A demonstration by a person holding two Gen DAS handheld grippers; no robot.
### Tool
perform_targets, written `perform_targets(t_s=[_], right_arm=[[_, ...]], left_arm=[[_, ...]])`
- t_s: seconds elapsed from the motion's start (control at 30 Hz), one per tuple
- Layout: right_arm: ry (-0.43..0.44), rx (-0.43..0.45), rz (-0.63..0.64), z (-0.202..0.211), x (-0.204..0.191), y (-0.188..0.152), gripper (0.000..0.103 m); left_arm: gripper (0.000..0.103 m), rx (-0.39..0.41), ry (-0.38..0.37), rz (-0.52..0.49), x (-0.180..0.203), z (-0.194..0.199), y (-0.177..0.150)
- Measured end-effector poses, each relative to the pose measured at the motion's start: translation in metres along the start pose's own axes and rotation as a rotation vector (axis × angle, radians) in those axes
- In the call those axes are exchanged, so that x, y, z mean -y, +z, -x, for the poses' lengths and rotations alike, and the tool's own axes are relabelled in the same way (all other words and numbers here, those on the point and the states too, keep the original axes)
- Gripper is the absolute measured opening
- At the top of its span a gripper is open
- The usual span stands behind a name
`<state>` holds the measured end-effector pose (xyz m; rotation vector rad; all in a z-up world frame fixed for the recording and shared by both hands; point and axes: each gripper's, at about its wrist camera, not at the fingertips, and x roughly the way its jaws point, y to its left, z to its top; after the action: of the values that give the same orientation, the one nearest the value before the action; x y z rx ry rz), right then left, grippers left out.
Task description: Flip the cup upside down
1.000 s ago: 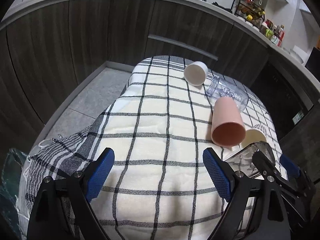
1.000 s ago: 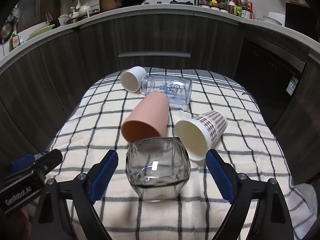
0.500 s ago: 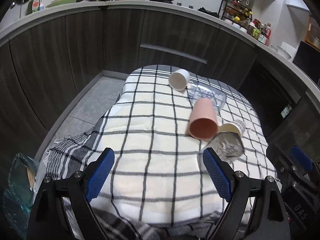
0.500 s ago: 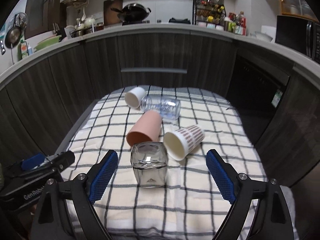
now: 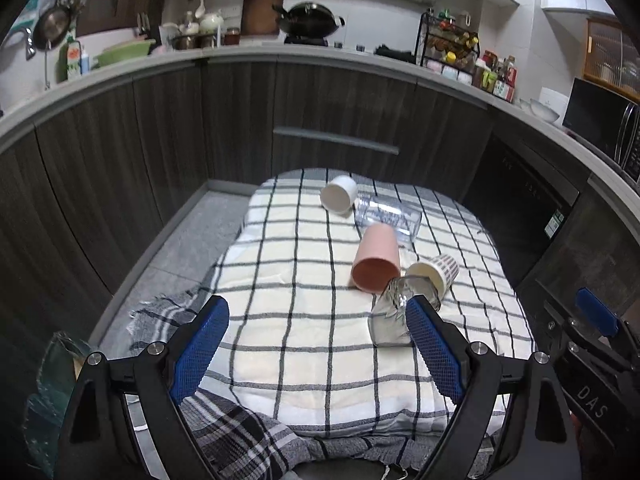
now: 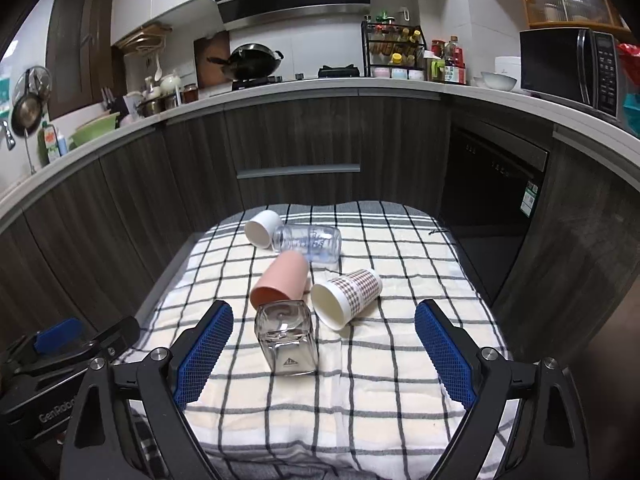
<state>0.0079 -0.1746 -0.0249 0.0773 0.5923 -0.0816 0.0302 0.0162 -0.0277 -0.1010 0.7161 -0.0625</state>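
Observation:
A clear square glass cup (image 6: 287, 338) stands upside down on the checked cloth (image 6: 400, 380), near its front; it also shows in the left wrist view (image 5: 394, 316). Behind it lie on their sides a pink cup (image 6: 282, 282), a plaid paper cup (image 6: 346, 296), a clear bottle (image 6: 310, 242) and a white cup (image 6: 262, 229). My right gripper (image 6: 322, 356) is open and empty, drawn back and above the glass. My left gripper (image 5: 316, 354) is open and empty, over the cloth's front left part.
The cloth covers a small table (image 5: 280, 436) with a grey plaid towel hanging off its front left. Dark wood cabinets (image 6: 300, 148) curve around behind. The left gripper's body (image 6: 60, 356) shows at the right view's lower left.
Both grippers have pulled back and risen away from the table. The glass cup, close between the right fingers a second ago, now stands free and farther off.

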Motion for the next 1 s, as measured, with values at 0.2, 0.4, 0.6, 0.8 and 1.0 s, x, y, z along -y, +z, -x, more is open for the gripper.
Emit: perform_targets(t_s=[0.2,0.4,0.6,0.8,1.0], right_arm=[[-0.002,0.044,0.021,0.023,-0.003,0.003,0.092],[-0.017,0.076,0.034,0.035,-0.005,0.010,0.093],[-0.022,0.074,0.033,0.039,-0.004,0.012,0.093],[-0.029,0.087,0.036,0.041,-0.006,0.015,0.093],[-0.031,0.104,0.039,0.045,-0.004,0.017,0.093]], left_arm=[[0.091,0.035,0.009,-0.013,0.002,0.021,0.000],[0.092,0.061,0.009,-0.030,0.006,0.031,0.004],[0.092,0.069,0.013,-0.043,0.008,0.033,0.006],[0.092,0.077,0.022,-0.050,0.011,0.035,0.008],[0.092,0.098,0.028,-0.064,0.013,0.039,0.009]])
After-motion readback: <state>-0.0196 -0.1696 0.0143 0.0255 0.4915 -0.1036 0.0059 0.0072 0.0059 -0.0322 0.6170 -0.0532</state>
